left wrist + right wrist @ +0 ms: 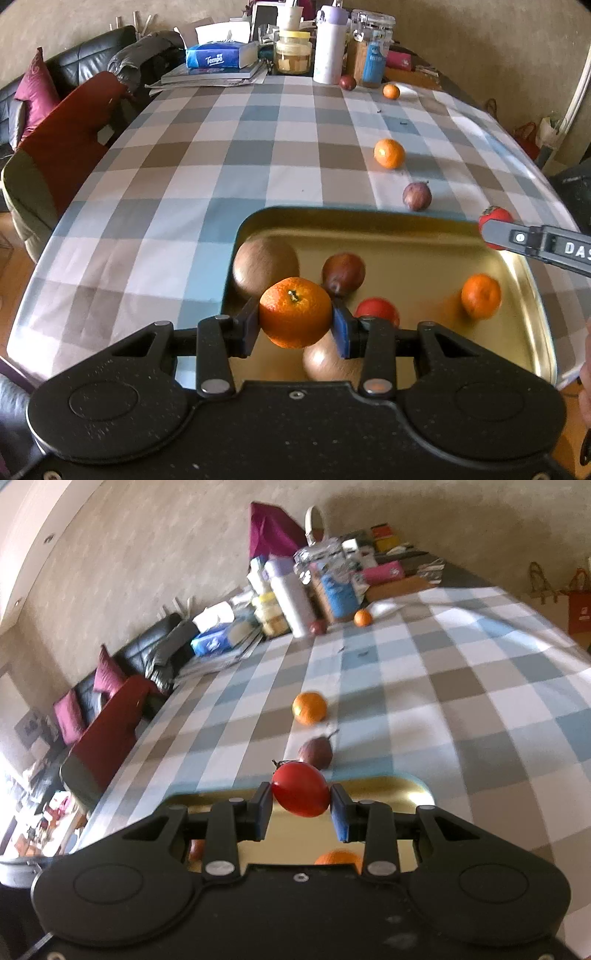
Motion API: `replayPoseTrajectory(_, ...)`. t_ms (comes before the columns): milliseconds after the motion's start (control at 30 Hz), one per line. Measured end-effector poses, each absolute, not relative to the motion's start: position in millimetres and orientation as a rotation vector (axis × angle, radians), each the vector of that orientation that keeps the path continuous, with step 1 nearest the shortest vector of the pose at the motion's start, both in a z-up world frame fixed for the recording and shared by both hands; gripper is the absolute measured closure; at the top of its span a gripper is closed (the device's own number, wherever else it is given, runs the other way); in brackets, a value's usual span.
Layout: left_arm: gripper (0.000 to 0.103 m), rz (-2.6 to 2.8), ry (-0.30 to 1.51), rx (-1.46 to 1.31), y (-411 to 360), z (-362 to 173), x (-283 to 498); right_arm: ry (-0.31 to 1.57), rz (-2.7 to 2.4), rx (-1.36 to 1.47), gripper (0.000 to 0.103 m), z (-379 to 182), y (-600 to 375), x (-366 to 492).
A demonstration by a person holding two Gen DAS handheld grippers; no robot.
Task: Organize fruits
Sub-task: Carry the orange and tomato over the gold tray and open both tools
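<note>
My left gripper [295,325] is shut on a mandarin [295,312], holding it over the near left part of the gold tray [406,229]. In the tray lie two brown round fruits [264,266], a dark red fruit [343,273], a red tomato [378,310] and another mandarin [480,295]. My right gripper [301,805] is shut on a red tomato [301,794] above the tray's far edge [391,781]; it shows at the right in the left wrist view [495,225]. On the cloth beyond lie a dark fruit [416,196], a mandarin [389,153], and farther off another mandarin [391,91] and dark fruit [348,82].
The checked tablecloth [221,147] covers a long table. At its far end stand a tissue box [218,55], jars [293,51], a white bottle [330,44] and books. A red chair [70,136] and a black sofa [85,59] are at the left.
</note>
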State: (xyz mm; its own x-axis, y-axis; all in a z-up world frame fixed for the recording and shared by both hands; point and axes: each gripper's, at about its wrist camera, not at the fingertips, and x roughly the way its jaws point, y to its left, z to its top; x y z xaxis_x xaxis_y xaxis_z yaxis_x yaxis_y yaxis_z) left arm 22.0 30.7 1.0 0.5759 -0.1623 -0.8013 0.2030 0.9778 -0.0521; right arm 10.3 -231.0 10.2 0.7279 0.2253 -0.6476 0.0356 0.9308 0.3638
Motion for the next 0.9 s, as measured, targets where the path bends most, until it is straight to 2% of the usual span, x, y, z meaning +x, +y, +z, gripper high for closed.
replayPoseTrajectory(333, 0.054, -0.236, 1.034, 0.071, 40.1, -8.1, 17.0, 0.802, 0.195, 0.281, 0.067, 3.7, -200.9, 6.3)
replayPoseTrajectory(900, 0.054, -0.194, 1.091, 0.05, 42.2, -18.2, 23.2, 0.804, 0.212, 0.194, 0.067, 4.7, -185.7, -3.6)
